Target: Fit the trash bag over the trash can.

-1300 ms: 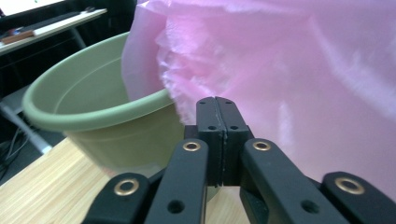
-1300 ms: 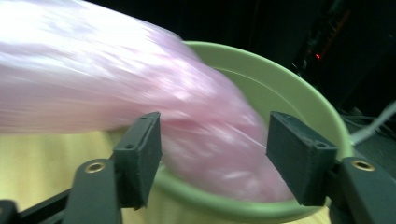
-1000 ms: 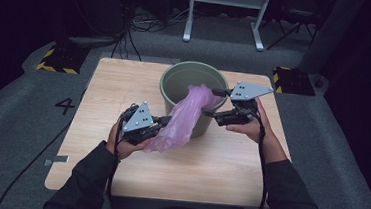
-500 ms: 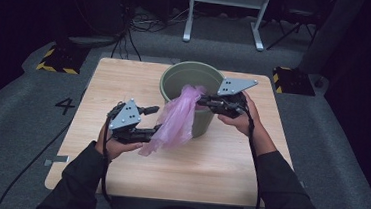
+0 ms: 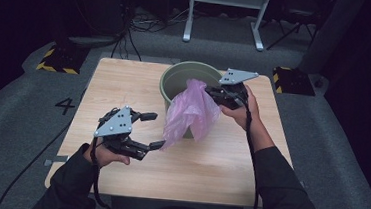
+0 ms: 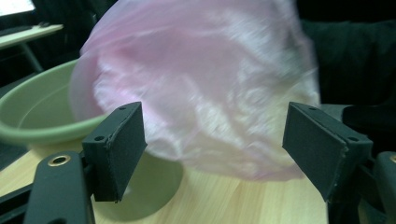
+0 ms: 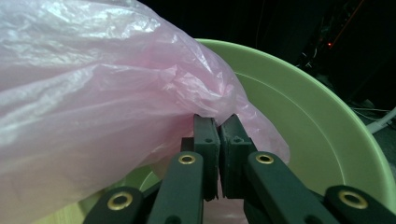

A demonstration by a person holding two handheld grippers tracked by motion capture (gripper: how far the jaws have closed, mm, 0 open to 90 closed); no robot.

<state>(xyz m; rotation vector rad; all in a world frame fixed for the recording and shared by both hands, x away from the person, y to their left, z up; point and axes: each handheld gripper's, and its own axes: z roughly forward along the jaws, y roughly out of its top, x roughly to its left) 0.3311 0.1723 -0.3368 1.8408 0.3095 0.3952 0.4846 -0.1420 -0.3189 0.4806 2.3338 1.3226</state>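
Observation:
A thin pink plastic bag [image 5: 190, 112] hangs over the front rim of a green bucket [image 5: 175, 78] on the wooden table [image 5: 125, 79]. My right gripper [image 5: 209, 92] is shut on the bag's top edge, above the bucket's right rim. In the right gripper view its jaws [image 7: 218, 121] pinch the pink film [image 7: 93, 93] over the bucket's inside [image 7: 327, 140]. My left gripper [image 5: 154, 130] is left of the bag, low over the table, and its jaws have just been opening. In the left gripper view the bag [image 6: 201, 93] hangs just beyond the wide-apart pads [image 6: 119, 149], untouched, with the bucket [image 6: 28, 130] behind.
A white metal frame [image 5: 225, 17] stands on the floor behind the table. Black-and-yellow striped blocks [image 5: 56, 59] [image 5: 290, 80] lie at both far corners. Cables run over the grey floor at the back left. Bare tabletop lies left of and in front of the bucket.
The left gripper let go of the bag's lower end, opened and drew back to the left. The right gripper closed on the bag's top by the bucket rim; the bag now hangs from it.

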